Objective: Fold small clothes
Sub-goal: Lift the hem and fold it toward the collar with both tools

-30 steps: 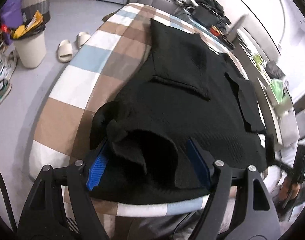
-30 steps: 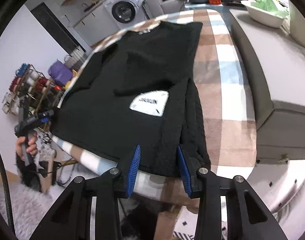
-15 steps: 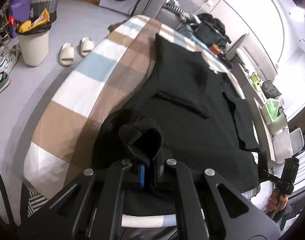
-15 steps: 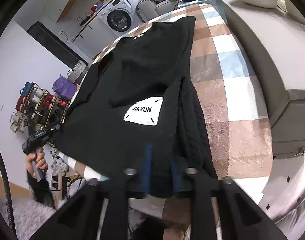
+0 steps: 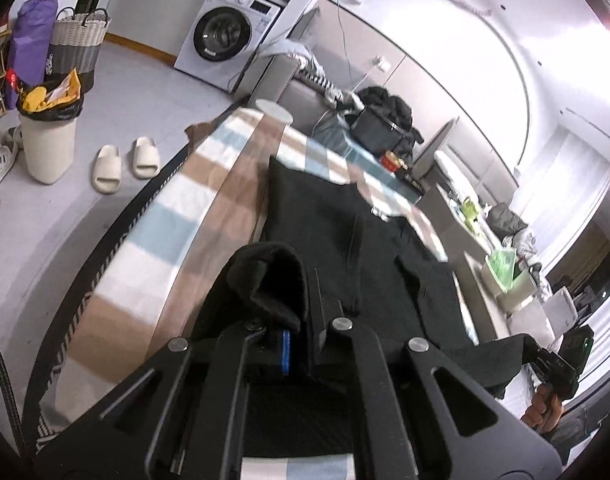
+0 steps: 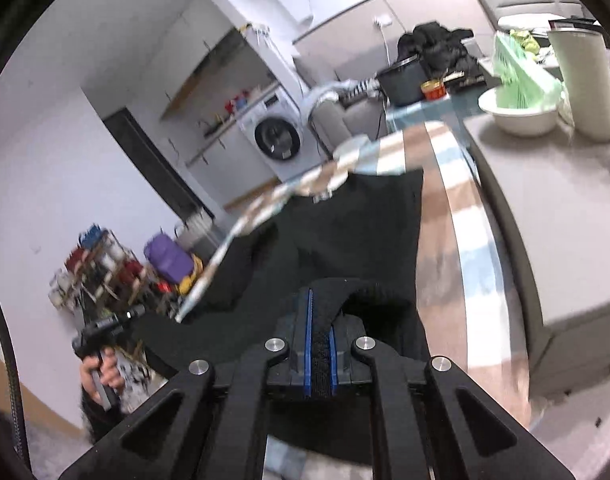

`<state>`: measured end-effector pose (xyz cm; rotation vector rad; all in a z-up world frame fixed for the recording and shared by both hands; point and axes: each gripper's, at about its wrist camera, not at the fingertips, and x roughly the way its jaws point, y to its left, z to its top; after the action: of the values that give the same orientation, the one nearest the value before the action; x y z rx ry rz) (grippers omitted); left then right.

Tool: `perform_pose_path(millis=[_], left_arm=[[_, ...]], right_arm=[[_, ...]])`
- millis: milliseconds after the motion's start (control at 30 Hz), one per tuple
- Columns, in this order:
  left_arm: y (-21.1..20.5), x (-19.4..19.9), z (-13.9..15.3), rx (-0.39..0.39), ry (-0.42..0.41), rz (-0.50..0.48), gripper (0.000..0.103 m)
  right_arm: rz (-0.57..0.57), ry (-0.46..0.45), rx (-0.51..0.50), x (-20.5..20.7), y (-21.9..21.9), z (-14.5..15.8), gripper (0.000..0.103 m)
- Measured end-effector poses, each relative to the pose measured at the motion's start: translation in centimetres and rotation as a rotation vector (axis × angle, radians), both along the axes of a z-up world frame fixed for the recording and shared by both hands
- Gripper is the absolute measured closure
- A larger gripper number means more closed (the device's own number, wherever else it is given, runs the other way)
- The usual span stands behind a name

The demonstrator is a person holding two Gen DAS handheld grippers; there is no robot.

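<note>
A black knit garment (image 5: 345, 232) lies spread on a checked tablecloth (image 5: 165, 232), its near hem lifted off the table. My left gripper (image 5: 301, 344) is shut on the hem's left corner, where the fabric bunches over the fingers. In the right wrist view the same black garment (image 6: 365, 224) stretches away from me, and my right gripper (image 6: 320, 364) is shut on its near right corner, with a strip of cloth pinched between the blue pads (image 6: 307, 344). Each view shows the other gripper held in a hand at the picture's edge.
A white bin (image 5: 49, 148), slippers (image 5: 125, 162) and a washing machine (image 5: 225, 36) stand on the floor to the left. A grey counter (image 6: 553, 208) with a white bowl (image 6: 517, 114) runs along the table's right. A dark pot (image 6: 401, 80) sits beyond the far end.
Both grippers went from open around the hem to shut on it. They then rose and tilted up, lifting the near edge of the garment off the table.
</note>
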<state>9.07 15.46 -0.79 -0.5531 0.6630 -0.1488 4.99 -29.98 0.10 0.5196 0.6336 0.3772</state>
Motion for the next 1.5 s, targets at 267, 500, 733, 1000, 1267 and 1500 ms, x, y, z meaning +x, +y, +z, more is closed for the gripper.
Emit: perform_pose_path(millis=[267, 500, 733, 1000, 1267, 1500], left_arm=[[-0.8, 7.1, 1.6, -0.015, -0.048, -0.004, 0.101], [-1.4, 14.6, 2.0, -0.008, -0.059, 0.006, 0.101], [-1.5, 22.1, 0.4, -0.005, -0.015, 0.032, 0.101], [-2.6, 29.0, -3.3, 0.134, 0.136, 0.077, 0.092], [-1.8, 24.4, -5.4, 0.269, 0.179, 0.073, 0.045], [-1.8, 16.3, -7.5, 0.311, 0.264, -0.054, 0.044]], right_arm=[[-0.106, -0.042, 0.044, 5.7, -1.8, 1.7, 0.097], [-0.159, -0.031, 0.049, 11.3, -2.3, 1.6, 0.097], [-0.232, -0.029, 0.08, 15.8, -2.8, 1.4, 0.097], [-0.328, 0.152, -0.067, 22.5, -2.7, -1.1, 0.088], [-0.259, 0.259, -0.21, 20.0, -2.2, -3.7, 0.06], [-0.118, 0.335, -0.351, 15.0, -0.3, -6.1, 0.048]])
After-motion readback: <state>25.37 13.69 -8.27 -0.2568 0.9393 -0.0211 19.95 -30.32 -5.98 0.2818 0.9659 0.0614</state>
